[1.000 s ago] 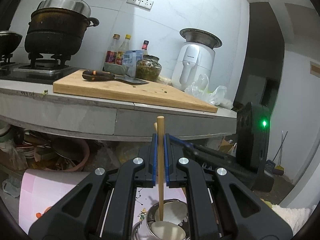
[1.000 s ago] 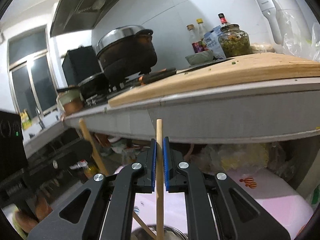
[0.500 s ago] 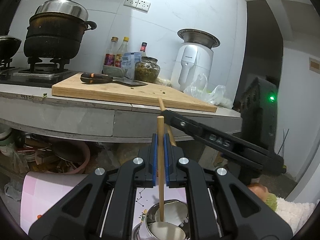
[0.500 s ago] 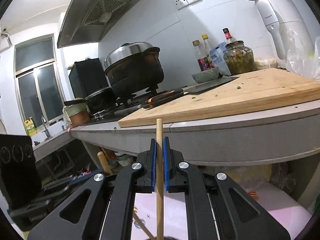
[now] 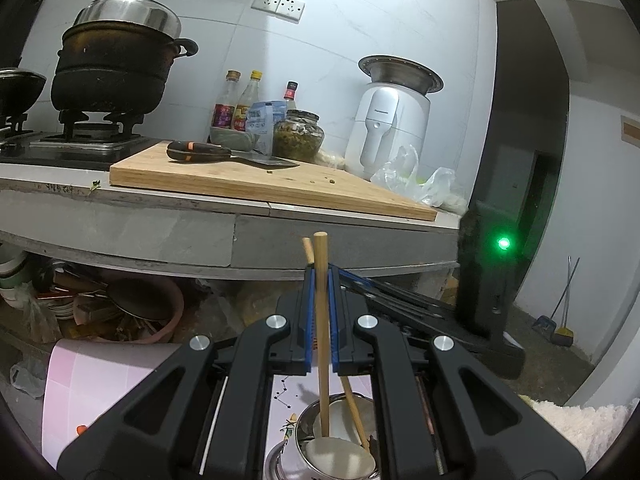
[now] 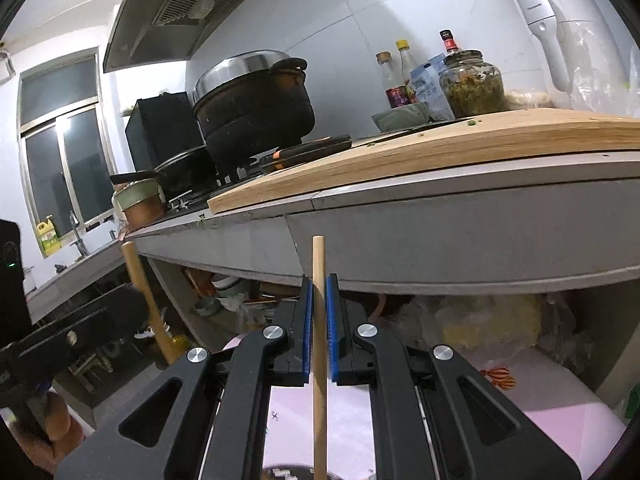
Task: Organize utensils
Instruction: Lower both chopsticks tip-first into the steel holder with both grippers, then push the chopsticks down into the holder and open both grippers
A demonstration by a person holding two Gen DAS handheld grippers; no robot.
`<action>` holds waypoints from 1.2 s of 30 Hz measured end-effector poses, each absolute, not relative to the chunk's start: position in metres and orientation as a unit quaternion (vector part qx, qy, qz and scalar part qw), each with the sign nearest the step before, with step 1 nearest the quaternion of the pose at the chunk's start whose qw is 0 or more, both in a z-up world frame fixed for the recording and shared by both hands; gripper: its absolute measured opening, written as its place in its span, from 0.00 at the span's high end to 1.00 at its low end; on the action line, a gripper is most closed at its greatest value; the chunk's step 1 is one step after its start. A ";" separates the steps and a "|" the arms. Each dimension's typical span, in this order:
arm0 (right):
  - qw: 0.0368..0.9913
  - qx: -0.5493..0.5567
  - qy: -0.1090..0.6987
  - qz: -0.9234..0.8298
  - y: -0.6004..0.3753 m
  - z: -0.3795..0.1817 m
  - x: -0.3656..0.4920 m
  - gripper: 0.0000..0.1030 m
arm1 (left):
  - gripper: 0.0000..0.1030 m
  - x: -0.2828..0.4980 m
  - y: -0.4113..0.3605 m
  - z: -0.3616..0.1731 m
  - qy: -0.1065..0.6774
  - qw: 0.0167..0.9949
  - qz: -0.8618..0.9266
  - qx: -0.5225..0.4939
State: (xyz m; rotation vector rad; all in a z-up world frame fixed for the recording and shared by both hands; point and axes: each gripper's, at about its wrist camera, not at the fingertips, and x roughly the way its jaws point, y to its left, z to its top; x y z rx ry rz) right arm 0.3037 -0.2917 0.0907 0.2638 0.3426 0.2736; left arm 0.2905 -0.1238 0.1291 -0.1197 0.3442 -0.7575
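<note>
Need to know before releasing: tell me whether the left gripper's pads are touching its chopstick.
Touching. The left wrist view shows the left gripper with both blue pads clamped against the chopstick.

The round shiny steel cup [image 5: 336,452] holds pale, matt wooden sticks [image 5: 321,320]. The flat light wooden chopping board [image 5: 256,184] looks smooth and matt.

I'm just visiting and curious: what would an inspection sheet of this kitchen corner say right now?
Surface: pink sheet low down, under the concrete counter.
Job's things: two wooden chopsticks, one and the other, both reaching down to a steel cup.
Clutter: knife on cutting board, jar, blackened pot.
Tongs: left tongs and right tongs each shut on a chopstick.
Cables: nothing seen.
Surroundings: range hood, window.
</note>
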 end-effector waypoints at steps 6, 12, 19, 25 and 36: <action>0.973 0.105 0.161 0.127 -0.296 0.094 0.267 0.93 | 0.95 0.288 -0.122 0.127 0.168 0.911 -0.372 -0.061; 0.979 0.075 0.154 0.111 -0.295 0.089 0.232 0.93 | 0.95 0.280 -0.123 0.123 0.168 0.907 -0.381 -0.058; 0.979 0.055 0.163 0.105 -0.285 0.076 0.216 0.93 | 0.95 0.273 -0.126 0.114 0.171 0.904 -0.388 -0.050; 0.978 0.047 0.173 0.109 -0.276 0.065 0.211 0.93 | 0.95 0.269 -0.128 0.101 0.179 0.900 -0.395 -0.045; 0.972 0.064 0.198 0.108 -0.280 0.050 0.219 0.93 | 0.95 0.266 -0.135 0.079 0.197 0.898 -0.393 -0.030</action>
